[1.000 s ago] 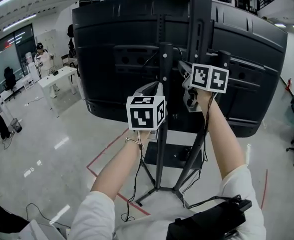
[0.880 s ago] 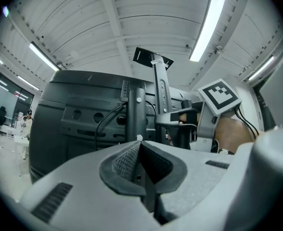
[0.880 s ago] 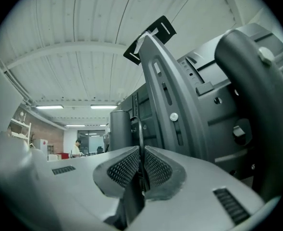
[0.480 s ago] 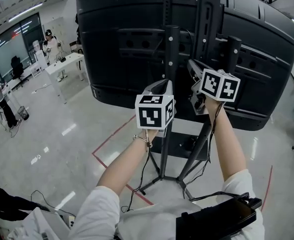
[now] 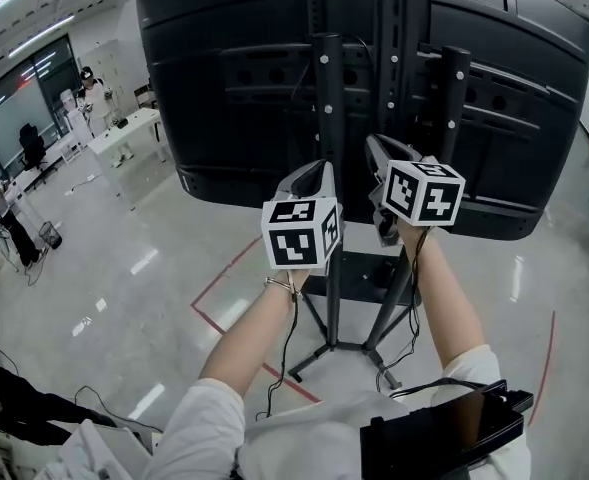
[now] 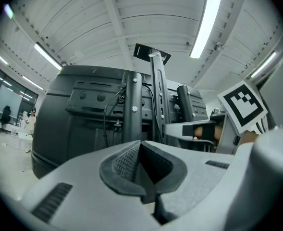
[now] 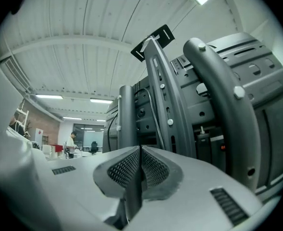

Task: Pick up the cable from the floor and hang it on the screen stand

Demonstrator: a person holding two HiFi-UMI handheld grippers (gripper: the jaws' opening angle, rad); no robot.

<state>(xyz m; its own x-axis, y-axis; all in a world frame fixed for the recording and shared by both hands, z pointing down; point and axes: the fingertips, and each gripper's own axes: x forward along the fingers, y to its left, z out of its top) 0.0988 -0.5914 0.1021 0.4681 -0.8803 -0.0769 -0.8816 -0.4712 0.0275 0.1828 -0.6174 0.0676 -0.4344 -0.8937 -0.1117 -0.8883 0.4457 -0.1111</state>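
Observation:
The black screen shows its back, mounted on a black stand with upright posts and spread legs. My left gripper is raised just before the middle post, shut, with nothing between its pads. My right gripper is beside it between the posts, also shut and empty. A thin black cable runs down the screen's back next to the post. Another black cable lies on the floor at lower left. Thin leads hang from both wrists.
Red tape lines mark the glossy floor round the stand's legs. White tables and people stand far left. A black device hangs at my chest, lower right. Ceiling strip lights show above the screen.
Both grippers stay shut in front of the stand's posts. The right gripper has dropped a little and drawn nearer the left one. The view has shifted slightly.

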